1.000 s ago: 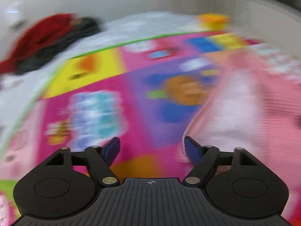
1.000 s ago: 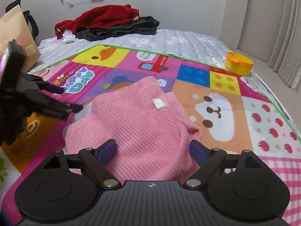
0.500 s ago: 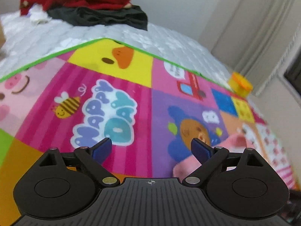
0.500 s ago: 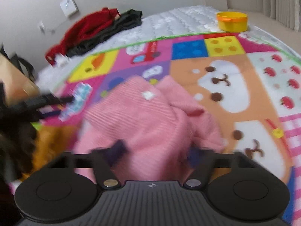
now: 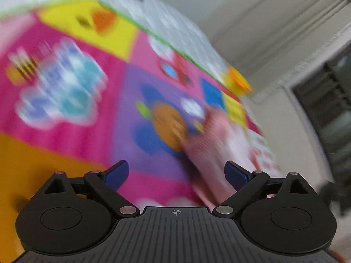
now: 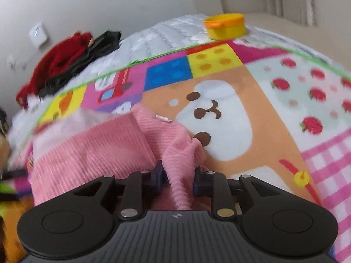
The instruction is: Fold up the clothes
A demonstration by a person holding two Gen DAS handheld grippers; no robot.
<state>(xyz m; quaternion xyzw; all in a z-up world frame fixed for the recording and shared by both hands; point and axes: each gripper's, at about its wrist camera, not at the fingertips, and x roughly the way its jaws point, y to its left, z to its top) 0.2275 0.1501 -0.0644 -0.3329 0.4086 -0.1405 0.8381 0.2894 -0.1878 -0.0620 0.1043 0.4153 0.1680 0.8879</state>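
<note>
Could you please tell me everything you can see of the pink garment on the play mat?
The pink garment is a soft, ribbed, corduroy-like knit with a paler fleecy inner side showing at its far left edge and a small white label near its far edge. It lies rumpled, partly folded over itself, on the colourful play mat. The right gripper is closing on a bunched fold of it at the near edge. The left gripper is open, with the garment's blurred edge just ahead of its right finger.

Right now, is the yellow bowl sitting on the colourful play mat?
No, the yellow bowl sits on the white quilted bedding, beyond the green edge of the play mat.
</note>
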